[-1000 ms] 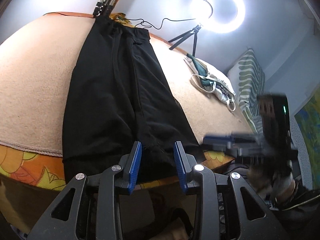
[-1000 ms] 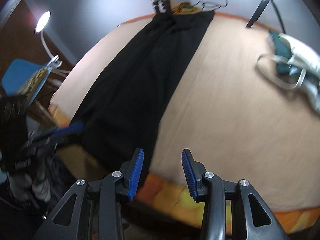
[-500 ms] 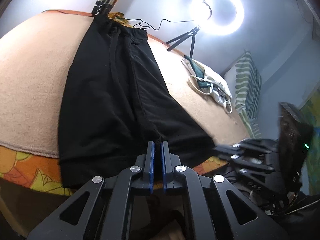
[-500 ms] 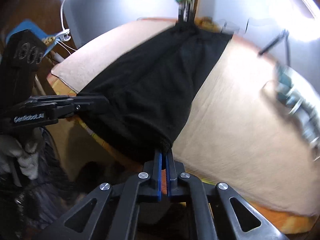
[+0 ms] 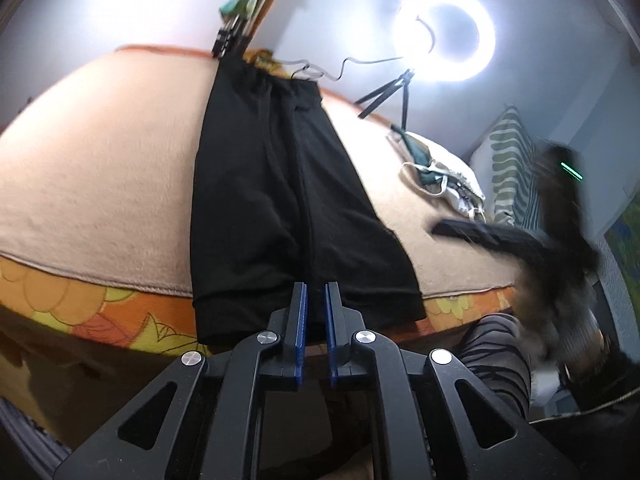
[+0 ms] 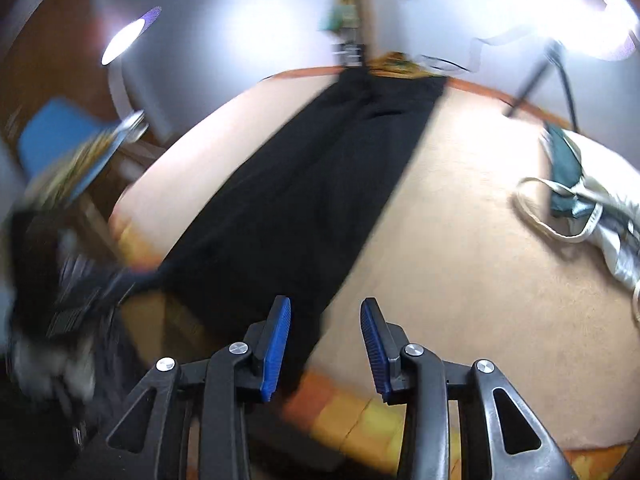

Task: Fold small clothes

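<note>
Black trousers point(image 5: 280, 200) lie lengthwise on the tan blanket point(image 5: 100, 184), waistband at the far end and hem hanging over the near bed edge. My left gripper point(image 5: 314, 286) is at that hem, its jaws almost together with black cloth in the narrow gap. In the right wrist view the trousers point(image 6: 300, 200) run into a pulled point at the blurred left gripper point(image 6: 92, 288). My right gripper point(image 6: 326, 304) is opening; the cloth's edge lies by its left pad and neither pad presses on it. It shows blurred over the blanket, right of the trousers point(image 5: 480, 232).
A lit ring light point(image 5: 444, 36) on a tripod stands at the far edge. A white bag with a teal item point(image 6: 580, 208) lies on the right, beside a striped pillow point(image 5: 508, 168). An orange floral sheet point(image 5: 80, 304) covers the bed's front. A blue chair point(image 6: 56, 140) stands left.
Both grippers closed at the hem half a second ago. The right one has since opened and swung back to the right; the left stays closed on the hem.
</note>
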The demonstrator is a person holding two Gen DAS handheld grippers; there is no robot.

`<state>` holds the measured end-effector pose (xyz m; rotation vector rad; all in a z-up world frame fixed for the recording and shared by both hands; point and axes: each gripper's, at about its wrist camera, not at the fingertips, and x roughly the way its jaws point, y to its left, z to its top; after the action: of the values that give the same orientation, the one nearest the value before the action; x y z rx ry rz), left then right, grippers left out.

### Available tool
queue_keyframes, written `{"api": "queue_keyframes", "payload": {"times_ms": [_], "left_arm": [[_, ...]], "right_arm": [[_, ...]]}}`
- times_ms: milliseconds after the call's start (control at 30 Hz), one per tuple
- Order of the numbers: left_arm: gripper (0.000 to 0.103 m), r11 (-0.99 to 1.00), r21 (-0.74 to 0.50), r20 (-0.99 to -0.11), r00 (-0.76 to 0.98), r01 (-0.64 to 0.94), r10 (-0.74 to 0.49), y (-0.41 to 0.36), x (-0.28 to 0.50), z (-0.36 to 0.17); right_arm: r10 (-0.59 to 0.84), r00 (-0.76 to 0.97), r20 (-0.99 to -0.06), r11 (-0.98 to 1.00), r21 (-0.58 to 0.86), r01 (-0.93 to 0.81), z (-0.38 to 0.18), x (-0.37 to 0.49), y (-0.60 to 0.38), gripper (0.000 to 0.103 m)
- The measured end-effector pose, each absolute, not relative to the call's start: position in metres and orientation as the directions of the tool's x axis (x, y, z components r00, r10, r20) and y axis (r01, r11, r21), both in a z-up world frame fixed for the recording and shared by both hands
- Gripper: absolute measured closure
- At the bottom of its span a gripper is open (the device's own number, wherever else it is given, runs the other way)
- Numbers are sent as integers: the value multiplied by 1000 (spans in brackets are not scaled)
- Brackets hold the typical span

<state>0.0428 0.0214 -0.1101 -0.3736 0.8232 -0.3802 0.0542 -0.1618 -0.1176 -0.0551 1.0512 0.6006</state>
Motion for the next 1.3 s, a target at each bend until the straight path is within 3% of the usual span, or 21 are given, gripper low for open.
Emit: {"api": "queue_keyframes", "payload": {"times_ms": [133,233,267,333,367,500,600,633,667,700,733,833,1000,1100,1200,1233,1300], "left_arm": [[96,887,-425,-648,622,183,-439,21,45,-114],[96,893,-421,-663,617,161,-424,26,48,-121],[96,895,-417,-668,615,157,-419,27,49,-123],[96,894,-421,-677,604,150,-420,30,50,-128],[96,895,-421,-686,593,148,-421,30,52,-131],[96,906,-388,-718,560,169,-412,22,51,-137],[96,905,-388,-708,573,172,-413,24,45,-133],[95,905,-390,-698,587,169,-410,27,42,-129],[92,908,-386,-687,607,161,-400,32,38,-124],[80,917,-372,-683,625,147,-377,37,36,-120],[66,922,-365,-677,642,131,-360,42,35,-117],[55,921,-384,-669,669,63,-325,59,36,-114],[54,885,-464,-721,595,-34,-355,72,53,-134],[54,873,-486,-716,590,-38,-373,70,55,-140],[59,868,-495,-714,579,-21,-393,66,59,-141],[79,865,-502,-710,575,-7,-407,64,60,-142],[100,856,-516,-704,562,17,-435,59,62,-146]], "right_arm": [[483,288,-827,857,378,-351,-148,124,-162,68],[479,262,-838,862,393,-319,-163,145,-154,72],[478,270,-836,862,387,-327,-163,144,-150,76],[480,251,-841,852,379,-360,-164,142,-140,99],[472,242,-848,852,368,-373,-165,140,-136,103],[332,317,-889,885,177,-432,-158,139,-128,103],[344,323,-882,889,194,-415,-151,136,-140,103],[326,341,-882,895,170,-413,-148,131,-143,100],[324,343,-882,897,170,-409,-146,126,-146,91],[336,336,-880,898,191,-397,-143,120,-151,72],[357,328,-875,897,222,-382,-140,111,-158,68],[413,272,-869,877,300,-375,-137,76,-168,67],[462,176,-869,852,379,-362,-150,29,-170,65],[433,191,-881,855,334,-396,-151,11,-161,65],[392,219,-893,864,276,-421,-155,13,-147,71],[388,225,-894,863,266,-430,-155,13,-144,73],[380,222,-898,853,247,-459,-155,11,-139,92]]}}
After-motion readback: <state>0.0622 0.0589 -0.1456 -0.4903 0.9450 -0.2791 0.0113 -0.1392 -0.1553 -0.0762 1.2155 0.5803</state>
